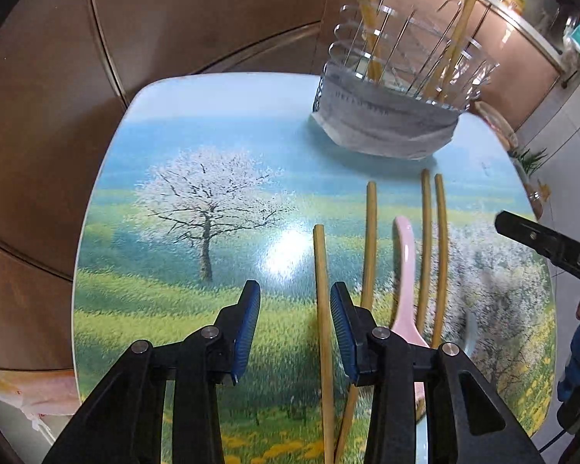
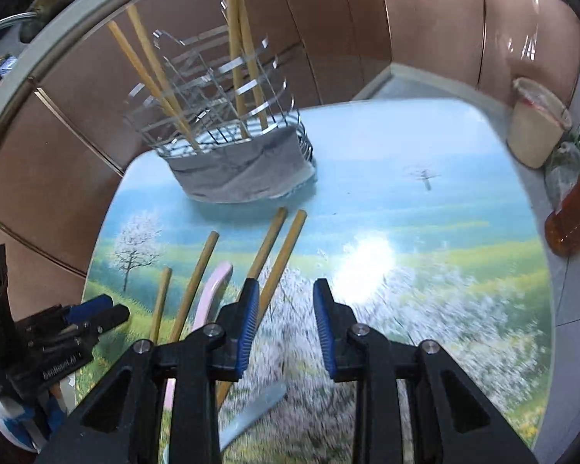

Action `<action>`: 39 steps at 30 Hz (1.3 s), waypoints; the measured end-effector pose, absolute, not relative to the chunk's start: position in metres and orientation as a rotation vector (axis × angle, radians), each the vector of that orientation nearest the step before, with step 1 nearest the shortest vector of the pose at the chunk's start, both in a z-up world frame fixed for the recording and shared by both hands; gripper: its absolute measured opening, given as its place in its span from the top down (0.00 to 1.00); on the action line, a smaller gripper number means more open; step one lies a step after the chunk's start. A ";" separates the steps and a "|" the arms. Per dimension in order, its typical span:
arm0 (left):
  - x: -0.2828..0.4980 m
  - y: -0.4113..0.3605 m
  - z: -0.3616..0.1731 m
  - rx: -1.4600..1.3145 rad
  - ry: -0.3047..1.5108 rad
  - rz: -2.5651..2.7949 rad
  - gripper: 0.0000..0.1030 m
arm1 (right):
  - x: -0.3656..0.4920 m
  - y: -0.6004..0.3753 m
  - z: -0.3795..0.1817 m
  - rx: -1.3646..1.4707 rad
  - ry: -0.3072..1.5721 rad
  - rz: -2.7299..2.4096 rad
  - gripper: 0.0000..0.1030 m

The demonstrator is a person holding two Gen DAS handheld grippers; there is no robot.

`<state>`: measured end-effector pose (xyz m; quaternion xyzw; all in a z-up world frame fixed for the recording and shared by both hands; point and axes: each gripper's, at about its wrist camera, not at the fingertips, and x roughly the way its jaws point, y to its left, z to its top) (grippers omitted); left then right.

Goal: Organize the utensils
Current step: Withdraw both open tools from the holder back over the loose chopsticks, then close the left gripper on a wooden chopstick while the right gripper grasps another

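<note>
Chopstick (image 1: 323,309) lies just inside the left gripper (image 1: 294,324), close by its right pad; jaws part-open, pads not pressing it yet. Step in hand, by my read: pickup of loose utensils for the rack. Next move calls for lowering and closing on that one stick w/o catching its neighbour.

Right gripper (image 2: 286,324) also unclenched, nothing between its pads (table print only); a chopstick (image 2: 278,270) sits just left of its left finger, so it needs a small shift over.

Beyond: three more chopsticks and pink spoon (image 1: 404,270) lying side by side, tightly packed, which may crowd a grip. Pale blade-like thing (image 2: 251,413) low in right view, too blurred to name.

Far: wire holder (image 1: 390,89) w/ grey wrap at table's (image 1: 212,116) back edge, several chopsticks upright inside
</note>
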<state>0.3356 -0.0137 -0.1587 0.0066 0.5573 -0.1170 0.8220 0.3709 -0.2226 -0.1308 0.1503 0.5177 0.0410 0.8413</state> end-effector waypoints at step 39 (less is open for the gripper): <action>0.353 -0.019 -0.176 0.036 1.246 -0.269 0.71 | 0.422 -0.203 -0.174 0.254 1.195 0.041 0.78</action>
